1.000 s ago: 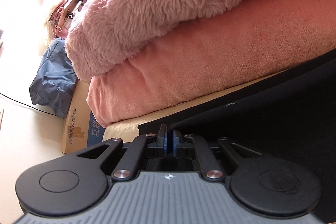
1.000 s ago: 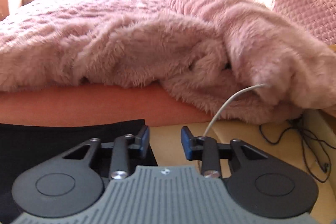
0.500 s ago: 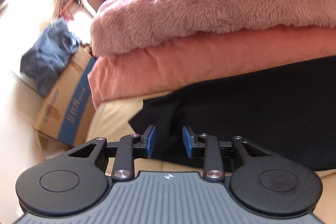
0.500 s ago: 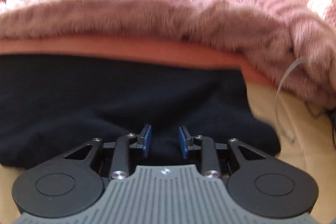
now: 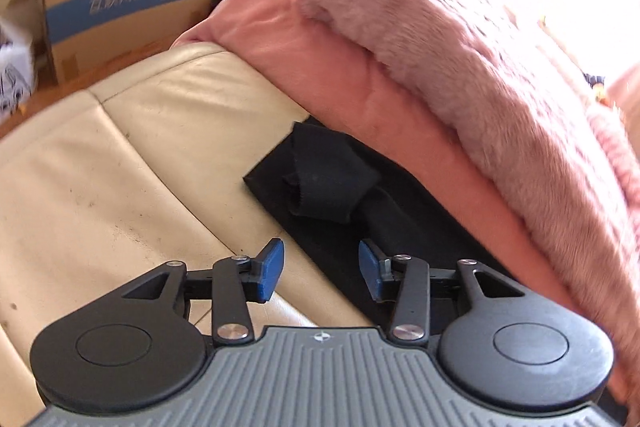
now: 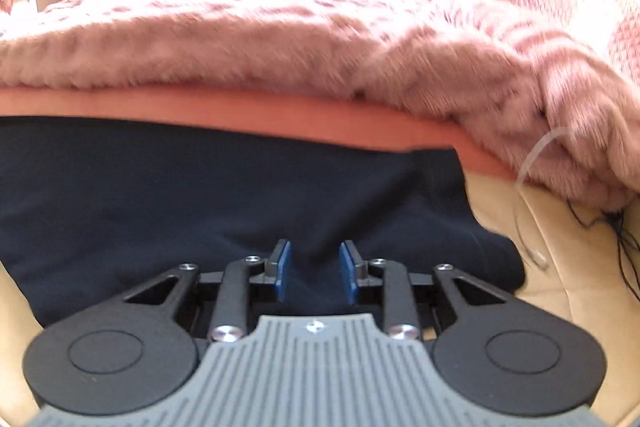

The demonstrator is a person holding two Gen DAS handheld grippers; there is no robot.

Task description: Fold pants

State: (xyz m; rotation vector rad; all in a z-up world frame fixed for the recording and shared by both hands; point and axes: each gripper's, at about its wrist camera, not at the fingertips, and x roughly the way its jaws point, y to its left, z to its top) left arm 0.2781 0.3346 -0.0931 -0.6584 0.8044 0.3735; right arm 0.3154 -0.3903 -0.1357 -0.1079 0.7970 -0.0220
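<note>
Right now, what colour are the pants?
Black or very dark navy, plain, no pattern: the pants show best in the right wrist view.

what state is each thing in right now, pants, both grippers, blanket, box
pants: lying on the cream cushion, one end bunched into a loose fold
left gripper: open, jaws just been opening, nothing between them
right gripper: open, above the pants, pads not pressing cloth
fluffy blanket: rumpled, heaped beyond the pants
cardboard box: closed, taped
</note>
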